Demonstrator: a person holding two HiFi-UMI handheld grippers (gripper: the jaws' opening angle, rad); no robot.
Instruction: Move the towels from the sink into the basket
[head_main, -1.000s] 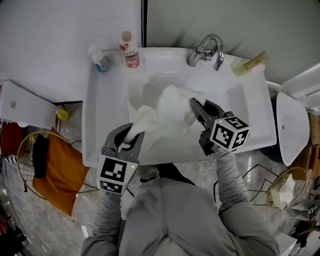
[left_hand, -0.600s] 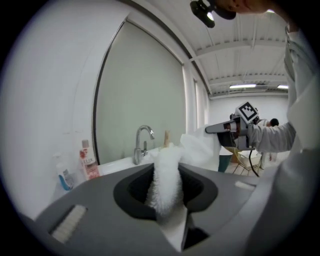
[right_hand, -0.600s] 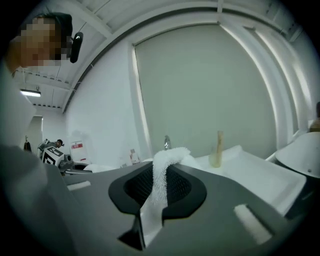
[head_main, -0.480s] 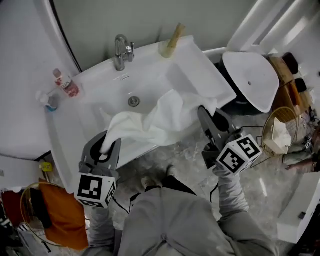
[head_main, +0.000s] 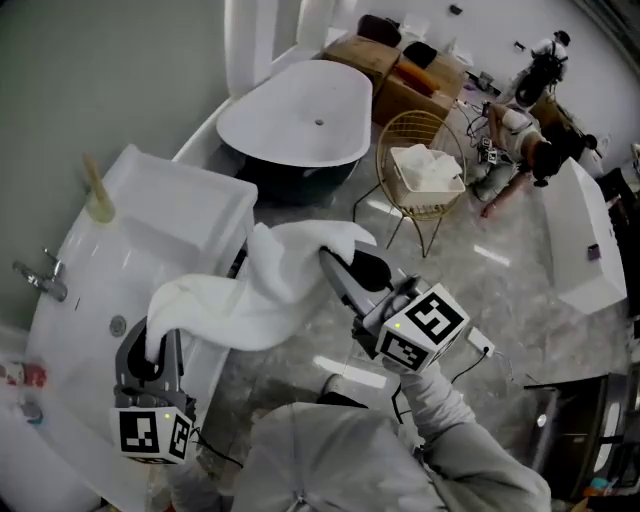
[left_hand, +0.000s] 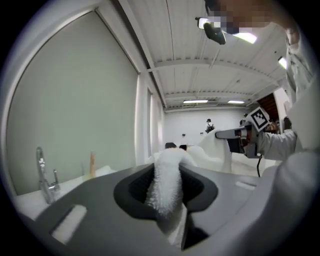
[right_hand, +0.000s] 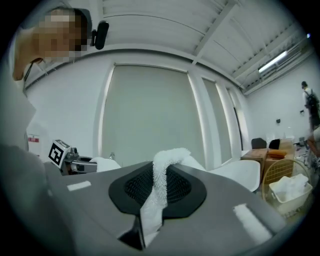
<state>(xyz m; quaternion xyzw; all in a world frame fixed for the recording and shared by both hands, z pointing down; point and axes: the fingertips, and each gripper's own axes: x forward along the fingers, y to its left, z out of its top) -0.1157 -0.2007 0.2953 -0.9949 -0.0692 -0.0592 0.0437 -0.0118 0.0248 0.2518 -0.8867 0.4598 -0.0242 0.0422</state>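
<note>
Cool, even light falls from ceiling strips (left_hand: 196, 101). The head view is flat and fairly sharp, with glare patches on the floor (head_main: 340, 366) and the towel (head_main: 260, 295) almost washed out. Both gripper views bulge inside black corners, and their near parts are soft.

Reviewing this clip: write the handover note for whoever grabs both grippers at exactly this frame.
Left gripper: shut on one end of the white towel.
Right gripper: shut on the other end. The towel hangs spread between the two, above the sink edge and the floor.
Basket: on the floor beyond the right gripper, with a second towel already in it.
Done: white towel lifted out of the sink.
Left: carry it to the basket, release both grippers over it, then check the sink for more, since its basin is only partly in view.
</note>
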